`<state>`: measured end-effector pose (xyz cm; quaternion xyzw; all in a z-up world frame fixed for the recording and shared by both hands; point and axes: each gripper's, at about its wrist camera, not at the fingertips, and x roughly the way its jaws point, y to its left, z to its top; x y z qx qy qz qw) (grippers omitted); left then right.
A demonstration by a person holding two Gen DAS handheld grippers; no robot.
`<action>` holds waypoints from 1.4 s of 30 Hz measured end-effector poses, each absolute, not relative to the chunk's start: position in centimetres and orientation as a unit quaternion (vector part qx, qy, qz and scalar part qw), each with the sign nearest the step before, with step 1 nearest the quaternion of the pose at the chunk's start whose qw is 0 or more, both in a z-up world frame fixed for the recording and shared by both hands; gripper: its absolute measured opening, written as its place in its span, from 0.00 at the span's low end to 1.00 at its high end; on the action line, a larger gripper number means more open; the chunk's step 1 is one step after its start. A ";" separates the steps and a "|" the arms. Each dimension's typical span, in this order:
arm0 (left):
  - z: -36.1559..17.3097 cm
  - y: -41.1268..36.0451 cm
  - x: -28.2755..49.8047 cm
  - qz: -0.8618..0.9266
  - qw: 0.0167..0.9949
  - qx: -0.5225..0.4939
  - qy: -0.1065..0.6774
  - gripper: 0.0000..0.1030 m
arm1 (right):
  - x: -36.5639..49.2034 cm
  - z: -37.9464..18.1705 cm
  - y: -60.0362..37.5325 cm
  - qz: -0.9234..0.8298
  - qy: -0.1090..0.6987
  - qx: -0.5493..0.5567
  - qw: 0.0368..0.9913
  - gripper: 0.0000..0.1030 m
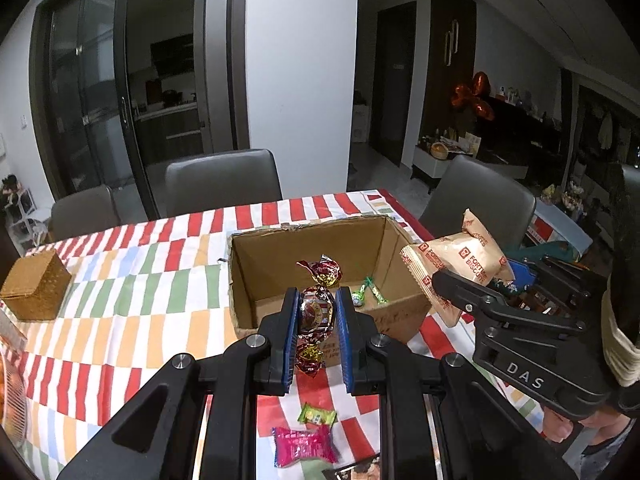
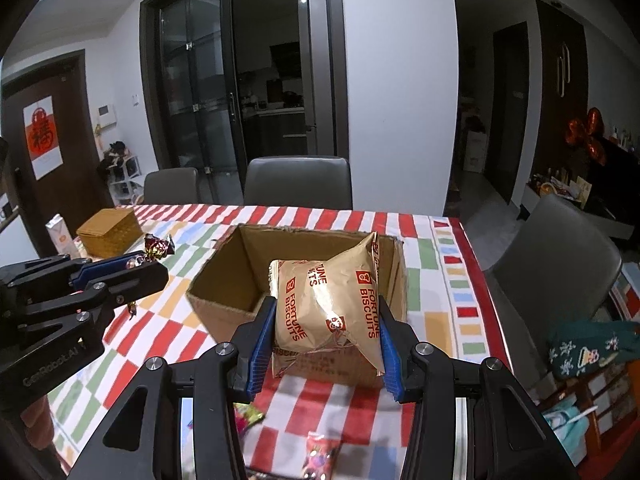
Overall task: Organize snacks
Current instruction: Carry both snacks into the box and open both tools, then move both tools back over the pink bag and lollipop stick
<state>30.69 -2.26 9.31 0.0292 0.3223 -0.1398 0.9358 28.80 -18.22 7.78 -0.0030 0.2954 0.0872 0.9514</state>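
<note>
The left gripper (image 1: 316,316) clamps a foil-wrapped candy (image 1: 315,314), and the right gripper (image 2: 326,330) squeezes a biscuit packet (image 2: 326,308). Both are held near the cardboard box (image 1: 308,240), probably for dropping in.

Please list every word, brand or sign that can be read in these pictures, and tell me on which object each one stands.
"FORTUNE BISCUITS": on the tan biscuit packet held in the right gripper.
"DAS": on the right gripper's body, seen from the left wrist view.
"GenRobot.AI": on the left gripper's body; faint.
Red door poster: one Chinese character.
Candy wrappers, writing on the cardboard box: too small to read.
</note>
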 end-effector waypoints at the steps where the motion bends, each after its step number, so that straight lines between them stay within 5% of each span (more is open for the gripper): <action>1: 9.3 -2.2 31.1 -0.139 0.935 0.027 0.324 0.18 | 29.3 7.8 -18.2 0.085 0.297 -0.004 0.951 0.45; 21: 7.3 -2.3 39.9 -0.129 0.913 0.000 0.386 0.19 | 37.8 6.0 -18.0 0.080 0.359 0.009 0.930 0.46; 23: 7.1 -2.4 40.4 -0.117 0.914 0.003 0.389 0.30 | 38.3 5.9 -17.9 0.077 0.362 0.010 0.929 0.49; 25: 7.4 -2.8 40.2 -0.104 0.919 0.026 0.380 0.51 | 38.7 5.9 -17.9 0.063 0.364 0.004 0.929 0.57; 42: 6.8 -1.0 32.3 -0.098 0.926 0.015 0.365 0.61 | 31.5 6.0 -17.7 0.072 0.335 -0.005 0.939 0.61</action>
